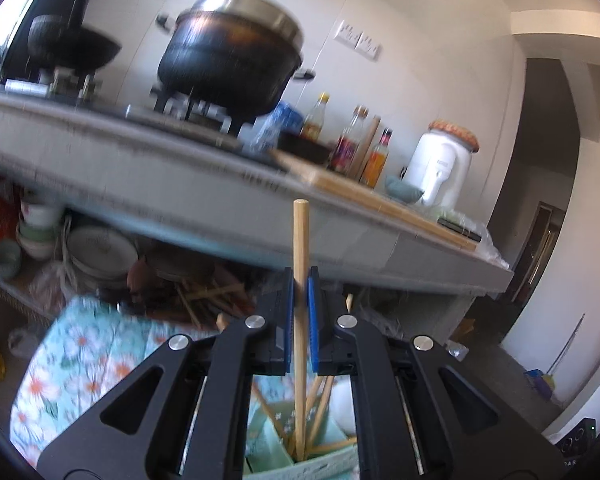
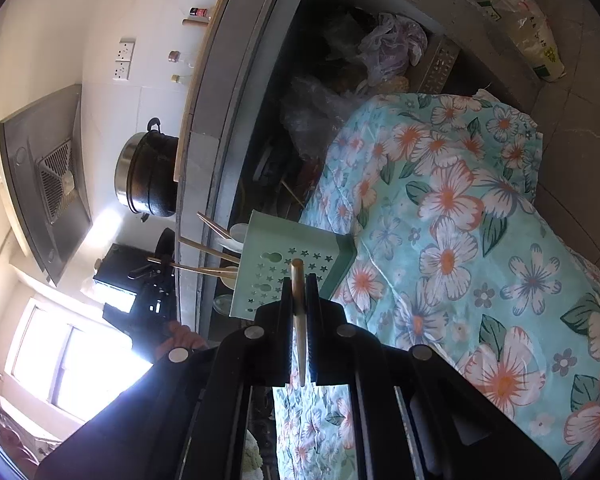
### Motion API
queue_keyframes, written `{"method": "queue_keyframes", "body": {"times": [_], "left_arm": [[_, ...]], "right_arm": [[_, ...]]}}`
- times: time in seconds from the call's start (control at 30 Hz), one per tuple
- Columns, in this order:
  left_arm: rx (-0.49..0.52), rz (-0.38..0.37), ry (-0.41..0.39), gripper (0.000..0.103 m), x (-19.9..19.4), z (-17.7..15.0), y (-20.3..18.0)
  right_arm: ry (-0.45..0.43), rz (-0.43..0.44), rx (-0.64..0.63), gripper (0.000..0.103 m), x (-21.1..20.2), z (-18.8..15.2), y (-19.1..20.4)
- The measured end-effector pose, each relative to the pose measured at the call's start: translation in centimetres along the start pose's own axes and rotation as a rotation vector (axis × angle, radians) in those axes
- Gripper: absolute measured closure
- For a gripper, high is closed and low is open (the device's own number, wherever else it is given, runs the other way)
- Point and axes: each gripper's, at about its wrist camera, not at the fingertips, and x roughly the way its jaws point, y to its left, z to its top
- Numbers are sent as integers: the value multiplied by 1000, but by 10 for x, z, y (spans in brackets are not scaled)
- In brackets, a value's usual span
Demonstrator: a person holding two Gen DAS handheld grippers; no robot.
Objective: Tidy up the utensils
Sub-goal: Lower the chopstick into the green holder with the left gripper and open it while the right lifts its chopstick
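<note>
My left gripper (image 1: 300, 280) is shut on a wooden chopstick (image 1: 301, 240) that stands upright, its lower end inside the mint-green utensil holder (image 1: 274, 432) with several other chopsticks and a white spoon (image 1: 344, 404). My right gripper (image 2: 299, 284) is shut on another chopstick (image 2: 299, 312), held just in front of the star-punched green holder (image 2: 284, 268), which stands on the floral cloth (image 2: 460, 208). In the right wrist view the left gripper (image 2: 156, 280) shows beside the chopsticks sticking out of the holder.
A grey counter (image 1: 180, 184) carries a black pot (image 1: 232, 56), a wok (image 1: 72, 44), bottles (image 1: 348, 144), a cutting board (image 1: 380, 204) and a white jar (image 1: 440, 168). Bowls and plates (image 1: 100, 252) fill the shelf below. Plastic bags (image 2: 392, 44) lie under the counter.
</note>
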Motion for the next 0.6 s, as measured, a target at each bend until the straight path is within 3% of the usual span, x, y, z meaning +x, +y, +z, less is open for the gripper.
{"method": "queue_keyframes", "body": {"times": [0.07, 0.13, 0.3, 0.6], "left_arm": [[-11, 10, 30, 90, 0, -7, 4], [-12, 22, 40, 67, -5, -11, 6], [16, 68, 11, 44, -37, -22, 8], [14, 80, 26, 24, -97, -51, 17]], "right_arm": [[-2, 2, -9, 97, 0, 1, 4], [-9, 13, -32, 97, -1, 5, 14], [-44, 57, -132, 97, -4, 17, 55], [-140, 113, -355, 97, 9, 52, 155]]}}
